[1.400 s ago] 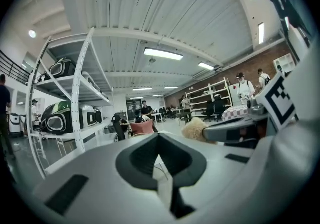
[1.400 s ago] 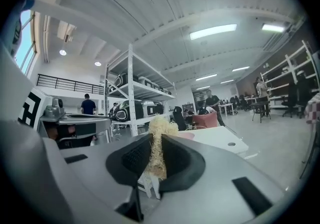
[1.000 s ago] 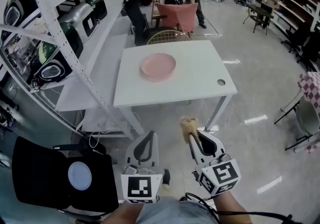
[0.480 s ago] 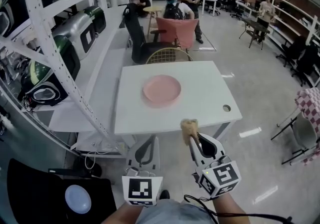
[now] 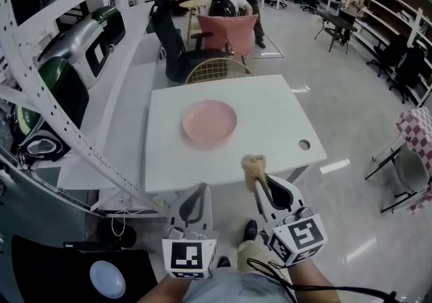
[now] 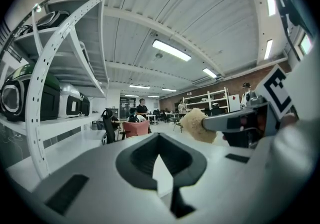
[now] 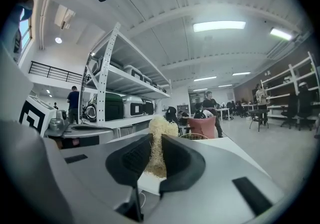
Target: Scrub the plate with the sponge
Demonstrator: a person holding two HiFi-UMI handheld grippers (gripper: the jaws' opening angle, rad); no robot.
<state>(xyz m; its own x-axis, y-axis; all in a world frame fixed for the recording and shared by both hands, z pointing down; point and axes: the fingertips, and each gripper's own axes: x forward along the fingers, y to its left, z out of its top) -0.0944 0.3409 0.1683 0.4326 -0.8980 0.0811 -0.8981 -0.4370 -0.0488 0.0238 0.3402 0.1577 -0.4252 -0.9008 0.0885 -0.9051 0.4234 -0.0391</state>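
Note:
A round pink plate (image 5: 209, 121) lies on the white table (image 5: 277, 116), a little left of its middle. My right gripper (image 5: 260, 184) is shut on a tan, fibrous sponge (image 5: 254, 167), which sticks out past its tips at the table's near edge. In the right gripper view the sponge (image 7: 160, 135) is pinched between the dark jaws of that gripper (image 7: 156, 156). My left gripper (image 5: 197, 190) hangs short of the table's near edge, shut and empty. The left gripper view shows its closed jaws (image 6: 160, 144) and, to the right, the sponge (image 6: 196, 124).
White shelving (image 5: 64, 102) with appliances runs along the left, beside the table. A wire chair (image 5: 216, 67) and a pink-draped chair (image 5: 230, 29) stand behind the table. The table has a cable hole (image 5: 304, 144) near its right corner. People stand and sit further back.
Both grippers and the head camera have come closer to the table. The sponge now reaches its near edge. The grip on the sponge is unchanged.

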